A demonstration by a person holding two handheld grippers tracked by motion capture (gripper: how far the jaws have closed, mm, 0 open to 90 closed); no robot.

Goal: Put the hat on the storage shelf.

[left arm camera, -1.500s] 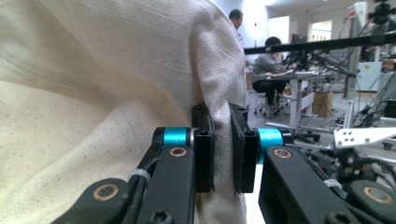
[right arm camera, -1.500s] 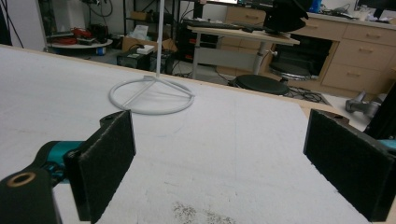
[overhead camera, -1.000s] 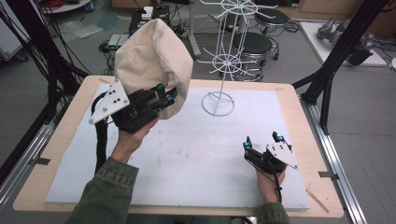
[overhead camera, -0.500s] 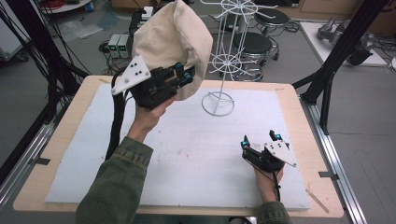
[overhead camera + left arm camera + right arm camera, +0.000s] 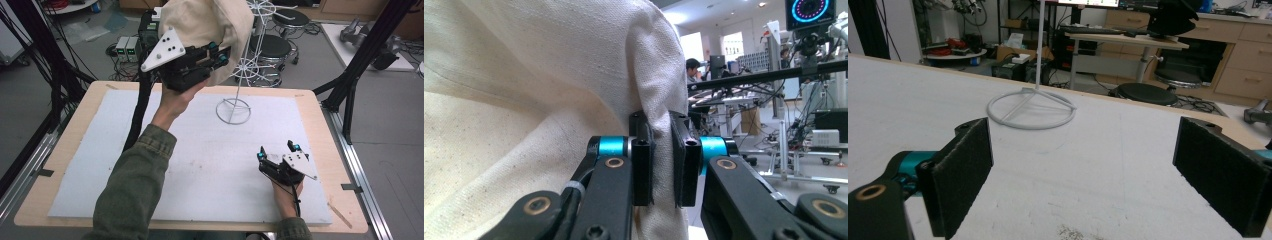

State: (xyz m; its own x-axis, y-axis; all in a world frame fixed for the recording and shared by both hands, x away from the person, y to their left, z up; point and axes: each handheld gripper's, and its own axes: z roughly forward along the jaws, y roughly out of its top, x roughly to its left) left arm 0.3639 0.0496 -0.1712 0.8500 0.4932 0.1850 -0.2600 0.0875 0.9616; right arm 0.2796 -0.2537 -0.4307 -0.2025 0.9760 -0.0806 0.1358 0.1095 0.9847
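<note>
Left claw (image 5: 218, 54) raised above tabletop's (image 5: 65, 135) far edge, clamped on cream cloth cap (image 5: 210, 25), cap beside white wire stand (image 5: 240, 70). Right claw (image 5: 277, 151) near right front corner, jaws apart, holding nothing.

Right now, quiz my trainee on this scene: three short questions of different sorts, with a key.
1. True or false: the left gripper is shut on the cream cloth hat.
2. The right gripper is: A) open above the table mat, B) shut on the stand.
3. Fill in: the white wire stand rests on a ____ base.

Key: 1 true; 2 A; 3 ring.
</note>
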